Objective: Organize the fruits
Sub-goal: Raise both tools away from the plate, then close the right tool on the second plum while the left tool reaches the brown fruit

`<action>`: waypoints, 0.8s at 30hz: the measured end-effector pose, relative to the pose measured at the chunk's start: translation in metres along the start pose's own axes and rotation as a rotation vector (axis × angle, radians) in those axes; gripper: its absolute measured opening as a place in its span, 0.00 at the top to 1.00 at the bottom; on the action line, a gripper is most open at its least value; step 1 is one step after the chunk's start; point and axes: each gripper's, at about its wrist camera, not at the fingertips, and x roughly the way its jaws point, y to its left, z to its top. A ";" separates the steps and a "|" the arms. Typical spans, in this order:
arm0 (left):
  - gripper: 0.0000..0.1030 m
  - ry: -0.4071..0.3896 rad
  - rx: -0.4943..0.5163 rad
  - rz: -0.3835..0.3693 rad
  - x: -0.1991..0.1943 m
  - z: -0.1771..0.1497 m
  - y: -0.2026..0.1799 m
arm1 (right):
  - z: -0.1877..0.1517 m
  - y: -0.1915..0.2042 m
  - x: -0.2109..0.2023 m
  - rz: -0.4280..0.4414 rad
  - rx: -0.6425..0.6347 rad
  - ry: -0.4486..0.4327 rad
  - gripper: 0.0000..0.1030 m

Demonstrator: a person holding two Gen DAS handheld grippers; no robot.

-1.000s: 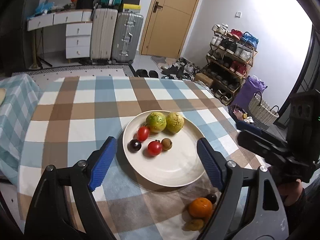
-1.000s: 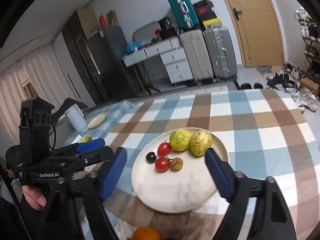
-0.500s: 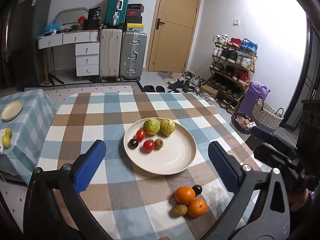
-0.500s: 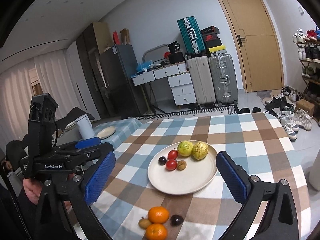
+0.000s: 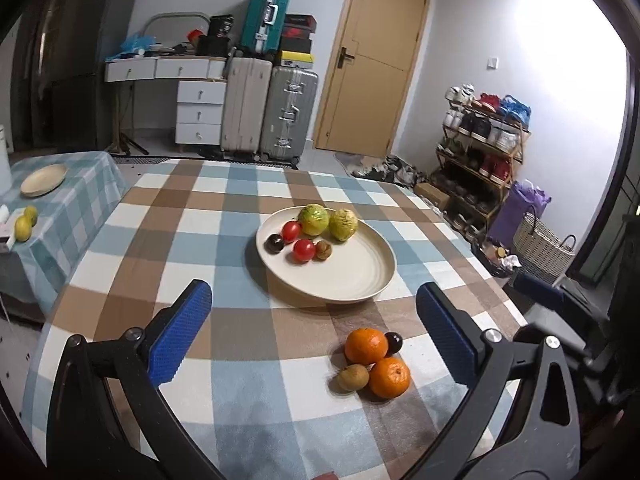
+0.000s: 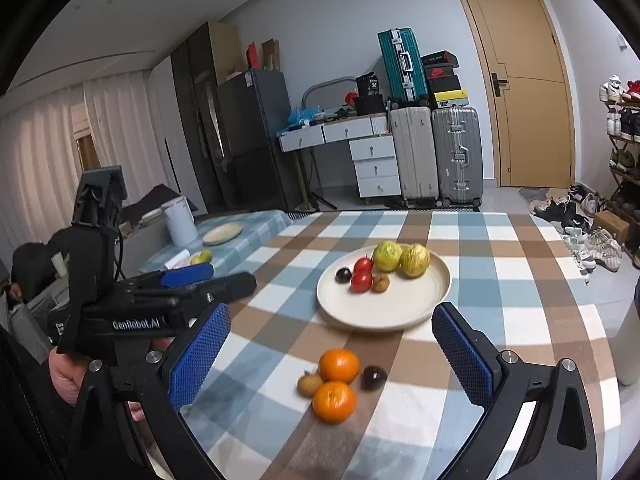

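Both grippers have pulled back and up over the last second; plate [image 5: 326, 264] shrank in both views and the loose fruit cluster is now fully in frame.

Fruit location: six pieces on the plate, bunched at its 11 o'clock side: two yellow-green guavas [image 5: 313, 219], two red tomatoes [image 5: 304, 250], one dark plum [image 5: 275, 243], one small brown fruit [image 5: 323, 249]. Four more sit loose on the tabletop [image 5: 168, 216] at the plate's 5 o'clock, just off the rim: two oranges [image 5: 366, 345], one dark plum touching the upper orange, one brown kiwi-like fruit [image 5: 353, 377] touching the lower orange.

We hold the left gripper [image 5: 316, 332] with jaws wide, nothing between them. Right gripper [image 6: 332, 352] likewise wide and empty, loose cluster centred between its pads in the right wrist view.

Our read: next is one of the four loose pieces into the plate.

Risks:
- cluster is packed tight; closing on one orange likely shoves the plum or brown fruit, and round fruit rolls toward the tabletop edge at 6 o'clock
- small plum may slip out of the pads if pinched off-centre
- both grippers aim at the same spot; they could collide
- dropping onto the plate's filled side could knock the tomatoes

Outward: side table at 9 o'clock with a small plate and two yellow fruits; suitcases, drawers and door at 12; shoe rack at 3.
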 end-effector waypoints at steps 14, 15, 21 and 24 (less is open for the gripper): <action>0.01 0.137 -0.042 0.000 0.027 -0.049 0.023 | -0.040 -0.009 0.024 0.012 0.081 0.098 0.00; 0.01 0.142 -0.045 0.003 0.029 -0.051 0.025 | -0.042 -0.012 0.028 0.015 0.098 0.108 0.00; 0.01 0.183 -0.042 0.011 0.049 -0.057 0.029 | -0.045 -0.039 0.053 -0.009 0.203 0.170 0.00; 0.01 0.190 -0.044 0.000 0.053 -0.054 0.030 | -0.046 -0.054 0.065 -0.018 0.257 0.203 0.05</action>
